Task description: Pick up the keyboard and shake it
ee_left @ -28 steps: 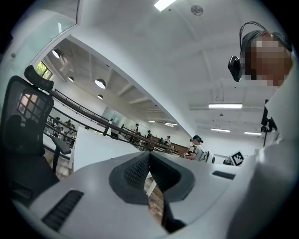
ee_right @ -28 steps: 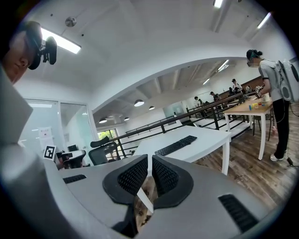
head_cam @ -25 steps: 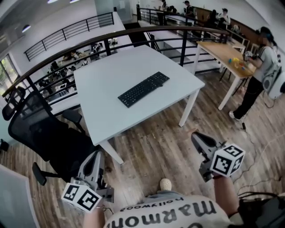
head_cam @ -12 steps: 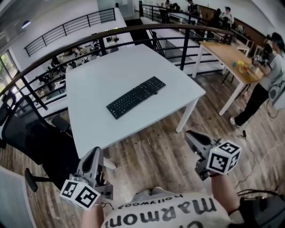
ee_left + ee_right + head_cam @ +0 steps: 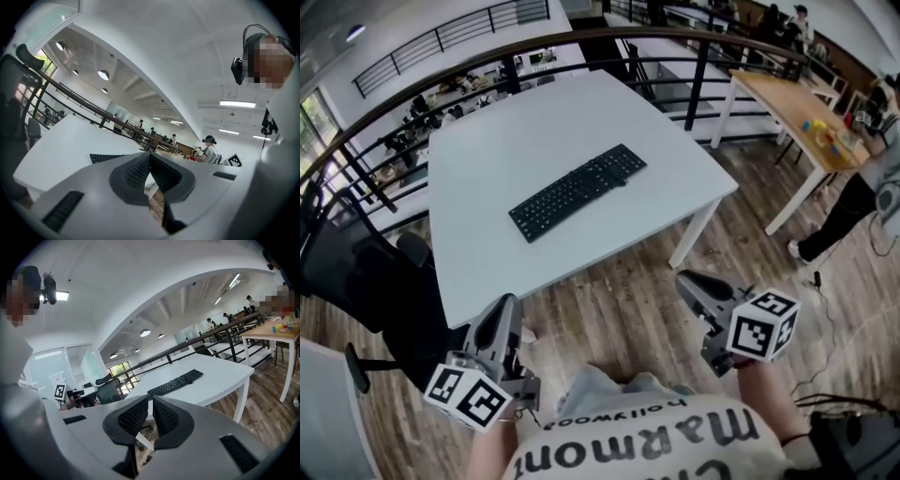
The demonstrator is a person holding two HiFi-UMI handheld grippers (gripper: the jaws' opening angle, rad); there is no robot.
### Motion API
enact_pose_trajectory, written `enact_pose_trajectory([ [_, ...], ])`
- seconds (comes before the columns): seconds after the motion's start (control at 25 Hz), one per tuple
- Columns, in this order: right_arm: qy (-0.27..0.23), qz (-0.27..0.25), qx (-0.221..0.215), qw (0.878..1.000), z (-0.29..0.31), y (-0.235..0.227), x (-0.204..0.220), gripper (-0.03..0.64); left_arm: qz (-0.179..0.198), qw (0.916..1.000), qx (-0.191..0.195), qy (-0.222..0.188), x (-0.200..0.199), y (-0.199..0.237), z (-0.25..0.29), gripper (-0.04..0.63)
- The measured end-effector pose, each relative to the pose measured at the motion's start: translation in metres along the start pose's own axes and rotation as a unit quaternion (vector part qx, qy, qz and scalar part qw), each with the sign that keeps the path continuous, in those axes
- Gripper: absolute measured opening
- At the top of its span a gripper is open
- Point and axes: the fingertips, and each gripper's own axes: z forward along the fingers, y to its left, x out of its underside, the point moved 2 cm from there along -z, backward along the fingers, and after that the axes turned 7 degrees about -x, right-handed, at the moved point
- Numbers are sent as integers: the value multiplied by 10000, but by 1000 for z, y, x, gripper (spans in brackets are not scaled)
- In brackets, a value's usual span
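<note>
- The task has not really begun: the black keyboard (image 5: 577,191) lies flat and at a slant near the middle of the white table (image 5: 478,267), and nothing touches it.
- The left tool (image 5: 507,306) is closed with its ribbed pads meeting and nothing between them. It hangs low at the person's side, over the wood floor (image 5: 628,300) and short of the table's near edge.
- The right tool (image 5: 683,279) is closed too, with only a thin slit between its pads, and it is empty. It is also low, pointing towards the table's near right corner.
- Everything is left to do, as I judge it: reach over the table, open the jaws, grip the keyboard, lift it and shake it.
- The left gripper view shows only a thin strip of the keyboard above the tool's own body. The right gripper view shows its whole length.
- The keyboard's cable, if it has one, cannot be made out.
- A black office chair (image 5: 347,272) at the table's left is cut off by the frame edge.
- The table's far legs are hidden, and the people beyond the railing (image 5: 487,61) are too small to describe.
</note>
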Motion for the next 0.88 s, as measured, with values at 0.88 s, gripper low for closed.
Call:
enact_pose_trajectory([
  [0.88, 524, 568, -186, 9968, 119, -59, -29, 52, -405, 9965, -56, 732, 13, 61, 105, 2],
])
